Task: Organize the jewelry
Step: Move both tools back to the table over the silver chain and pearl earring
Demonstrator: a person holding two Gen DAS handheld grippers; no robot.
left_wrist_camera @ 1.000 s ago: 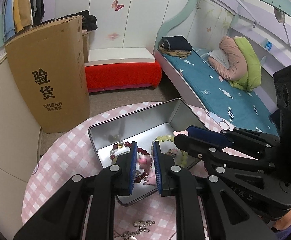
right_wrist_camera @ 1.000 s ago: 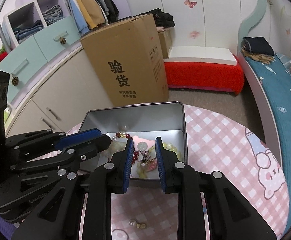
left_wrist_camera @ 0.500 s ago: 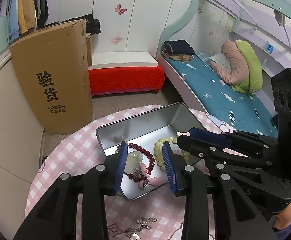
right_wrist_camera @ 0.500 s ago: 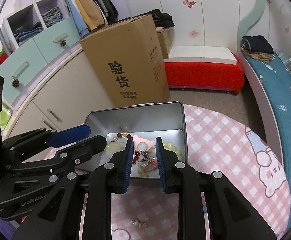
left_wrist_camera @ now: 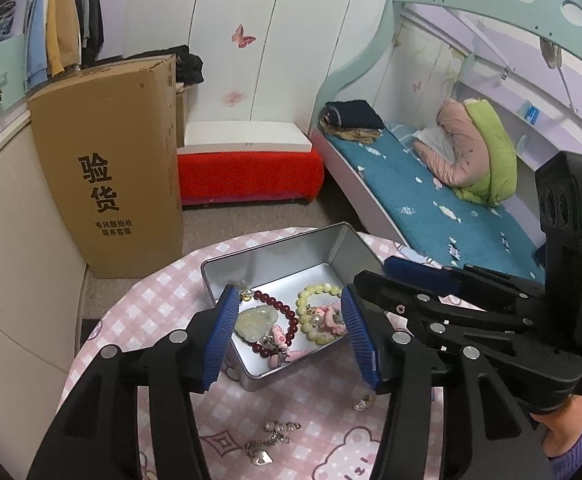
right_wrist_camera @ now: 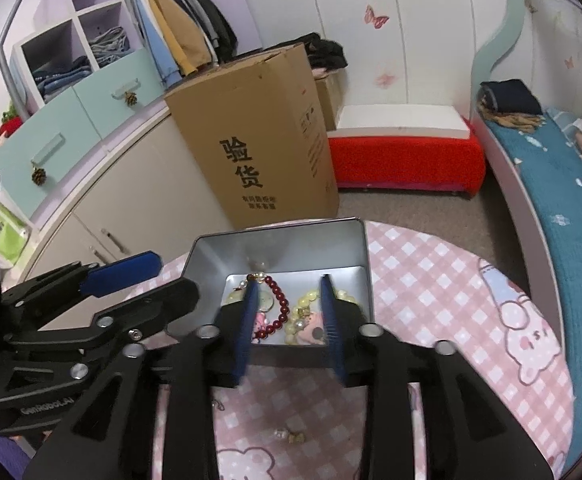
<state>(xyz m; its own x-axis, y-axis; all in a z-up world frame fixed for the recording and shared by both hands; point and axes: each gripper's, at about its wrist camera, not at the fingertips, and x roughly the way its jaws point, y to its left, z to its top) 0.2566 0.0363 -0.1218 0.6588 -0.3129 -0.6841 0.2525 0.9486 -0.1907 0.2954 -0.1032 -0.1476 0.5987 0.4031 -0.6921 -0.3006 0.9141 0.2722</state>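
An open silver tin (left_wrist_camera: pixel 251 270) (right_wrist_camera: pixel 275 246) stands on the pink checked table. In it lie a dark red bead bracelet (left_wrist_camera: pixel 287 316) (right_wrist_camera: pixel 281 308), a pale green pendant (left_wrist_camera: pixel 255 320), a yellow-green bead bracelet (left_wrist_camera: pixel 315 294) (right_wrist_camera: pixel 311 300) and pink charms (left_wrist_camera: pixel 327 316). My left gripper (left_wrist_camera: pixel 289 334) is open and empty, above the tin's near edge. My right gripper (right_wrist_camera: pixel 289 322) is open and empty, its fingers over the tin's front. A silver heart necklace (left_wrist_camera: pixel 265 446) and a small earring (left_wrist_camera: pixel 365 402) (right_wrist_camera: pixel 289 436) lie on the table in front of the tin.
A tall cardboard box (left_wrist_camera: pixel 111 168) stands on the floor behind the table. A red bench (left_wrist_camera: pixel 247 176) and a bed (left_wrist_camera: pixel 431 208) are beyond. Cabinets (right_wrist_camera: pixel 103 200) run along the left. The round table edge (left_wrist_camera: pixel 103 320) curves close to the tin.
My left gripper opened wide, dropped the pink charm piece into the tin and drew back upward. My right gripper opened wider and stayed over the tin.
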